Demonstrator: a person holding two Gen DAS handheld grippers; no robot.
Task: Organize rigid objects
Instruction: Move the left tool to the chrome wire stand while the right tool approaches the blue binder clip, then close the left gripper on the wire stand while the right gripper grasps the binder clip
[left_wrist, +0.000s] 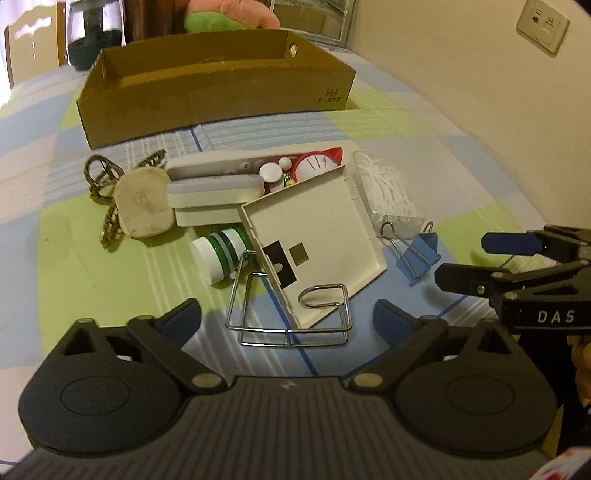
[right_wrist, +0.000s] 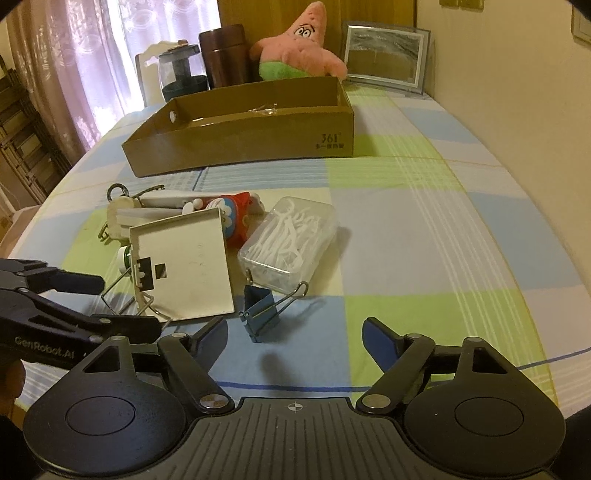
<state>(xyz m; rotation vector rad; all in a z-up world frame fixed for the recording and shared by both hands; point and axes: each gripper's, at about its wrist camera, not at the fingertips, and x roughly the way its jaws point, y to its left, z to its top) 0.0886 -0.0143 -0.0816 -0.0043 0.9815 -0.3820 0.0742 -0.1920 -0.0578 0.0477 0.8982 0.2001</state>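
Observation:
A brown cardboard box (left_wrist: 218, 88) (right_wrist: 243, 133) stands open at the back of the table. In front of it lies a heap: a white square lid (left_wrist: 314, 240) (right_wrist: 184, 262), a wire stand (left_wrist: 291, 332) (right_wrist: 125, 295), a green-and-white jar (left_wrist: 221, 254), a red cat toy (left_wrist: 317, 162) and a blue binder clip (left_wrist: 419, 254) (right_wrist: 260, 314). My left gripper (left_wrist: 288, 315) (right_wrist: 122, 306) is open, its fingers on either side of the wire stand without touching it. My right gripper (right_wrist: 295, 330) (left_wrist: 467, 260) is open too, with the binder clip just ahead of its gap.
A clear box of floss picks (right_wrist: 291, 243) lies right of the lid. A white plug on a braided cord (left_wrist: 144, 205) and flat white cases (left_wrist: 214, 192) lie at the heap's left. A pink plush star (right_wrist: 295, 48), a picture frame (right_wrist: 384, 55) and jars stand behind the box.

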